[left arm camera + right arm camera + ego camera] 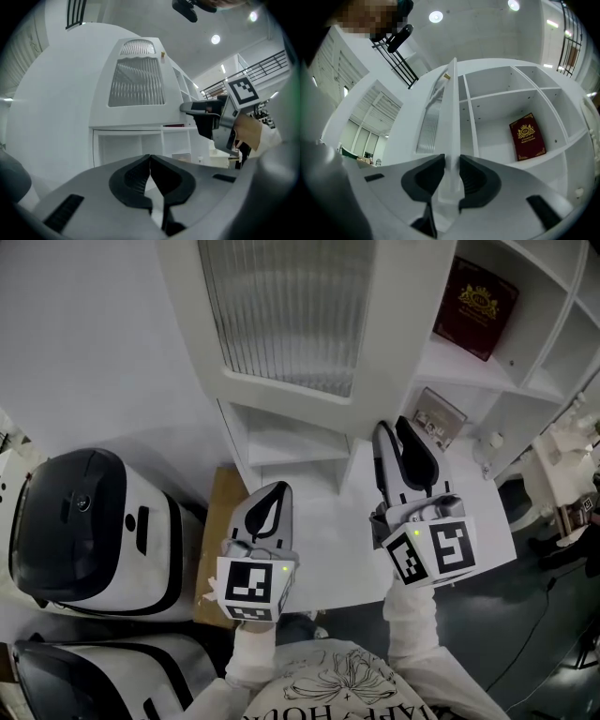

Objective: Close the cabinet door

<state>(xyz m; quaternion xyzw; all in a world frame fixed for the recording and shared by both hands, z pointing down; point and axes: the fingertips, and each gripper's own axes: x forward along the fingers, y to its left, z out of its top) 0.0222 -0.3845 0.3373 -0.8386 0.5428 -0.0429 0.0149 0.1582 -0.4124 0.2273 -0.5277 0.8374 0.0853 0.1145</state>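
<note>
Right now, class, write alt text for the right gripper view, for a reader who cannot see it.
The right gripper clamps the thin edge of an open white cabinet door, seen edge-on with its ribbed glass panel to the left. To the right, white shelves hold a dark red book.

A big lab-like hall, not a home.
White shelving point(450, 360) with a red book point(476, 296) and a ribbed-glass cabinet door point(281, 306) stands under recessed ceiling lights point(435, 17) and a mezzanine railing point(262, 65) (boxy white machines point(94, 521) alongside).
</note>
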